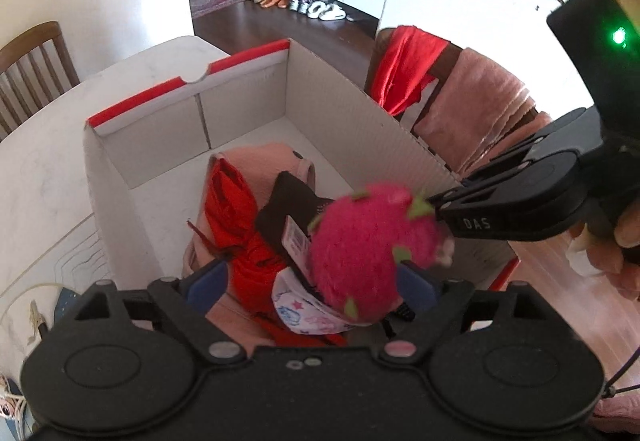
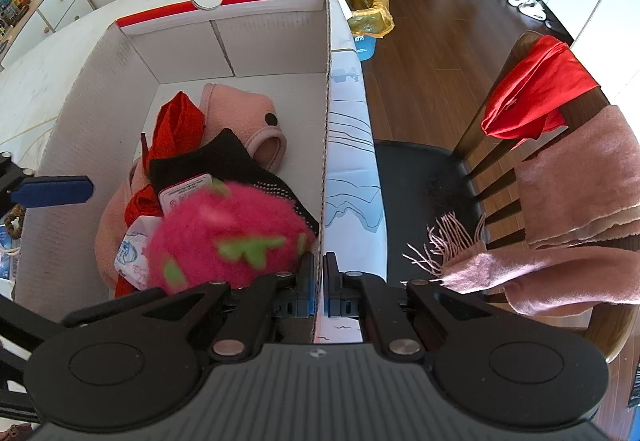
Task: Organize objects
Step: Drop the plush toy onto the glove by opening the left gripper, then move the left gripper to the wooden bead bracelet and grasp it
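Between the spread blue pads of the left gripper [image 1: 308,287], a fuzzy pink plush fruit [image 1: 370,253] with green spikes sits blurred, just ahead of the right-hand pad; whether that pad touches it I cannot tell, and the left-hand pad stands clear of it. Under the fruit lies a heap inside the cardboard box [image 1: 172,145]: a small white printed cloth [image 1: 306,315], a black mesh piece [image 1: 288,209] with a paper tag, red fabric [image 1: 236,209] and a pink fleece garment [image 1: 264,161] farther ahead. To the right of the fruit, the right gripper [image 2: 319,283] has its jaws pressed together on the box's side wall [image 2: 326,121], the cardboard edge running between the pads. Beyond that wall, farther right, a wooden chair [image 2: 492,113] carries a red cloth [image 2: 536,89] and a pink scarf [image 2: 580,181] over its back. Box and heap rest on a white table [image 1: 40,161].
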### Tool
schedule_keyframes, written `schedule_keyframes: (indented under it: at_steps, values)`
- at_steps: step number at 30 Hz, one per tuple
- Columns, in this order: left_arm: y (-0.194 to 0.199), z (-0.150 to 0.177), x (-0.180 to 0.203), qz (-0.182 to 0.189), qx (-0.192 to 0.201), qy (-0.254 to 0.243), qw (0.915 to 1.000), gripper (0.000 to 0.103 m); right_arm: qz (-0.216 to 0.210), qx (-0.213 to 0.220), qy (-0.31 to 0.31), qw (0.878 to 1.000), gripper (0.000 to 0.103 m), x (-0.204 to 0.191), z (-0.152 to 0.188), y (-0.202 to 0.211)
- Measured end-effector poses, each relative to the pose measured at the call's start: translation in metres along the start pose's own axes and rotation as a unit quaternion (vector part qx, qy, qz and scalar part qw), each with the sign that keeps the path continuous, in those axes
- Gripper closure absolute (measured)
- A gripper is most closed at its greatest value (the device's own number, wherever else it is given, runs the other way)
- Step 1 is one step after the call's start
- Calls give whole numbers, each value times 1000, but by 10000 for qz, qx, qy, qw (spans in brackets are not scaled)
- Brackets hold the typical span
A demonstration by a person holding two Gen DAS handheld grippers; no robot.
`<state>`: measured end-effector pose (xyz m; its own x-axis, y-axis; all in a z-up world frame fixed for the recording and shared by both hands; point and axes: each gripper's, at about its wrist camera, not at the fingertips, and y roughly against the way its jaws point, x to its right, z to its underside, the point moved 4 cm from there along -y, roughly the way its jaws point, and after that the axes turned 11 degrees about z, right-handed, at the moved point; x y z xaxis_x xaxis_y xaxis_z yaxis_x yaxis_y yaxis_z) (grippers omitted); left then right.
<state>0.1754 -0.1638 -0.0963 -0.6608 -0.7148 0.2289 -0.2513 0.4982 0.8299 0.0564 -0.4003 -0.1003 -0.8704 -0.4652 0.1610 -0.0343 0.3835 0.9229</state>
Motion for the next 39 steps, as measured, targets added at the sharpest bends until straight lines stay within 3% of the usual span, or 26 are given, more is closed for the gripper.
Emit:
schedule_keyframes:
  at_steps: [10,16,26,33,39]
  values:
    - [44,11,-16,-216,411,313,9984,10,3,-9,-14,10000,100,0,-1,-1]
    - [75,25,-46,-651,663,607,9938,7,7,-11,-18,10000,100,0,-1,-1]
    - [95,70,-115,-1473,549,1252,9796,8,18,-19,-32,10000,100,3,0,-1]
    - [90,101,-157,-1870,317,1690,9672,24,41,-40,-32,10000,100,3,-1,-2]
    - [80,115,-172,-1952,184,1810,9638,41,63,-57,-30,10000,100,4,-3,-3]
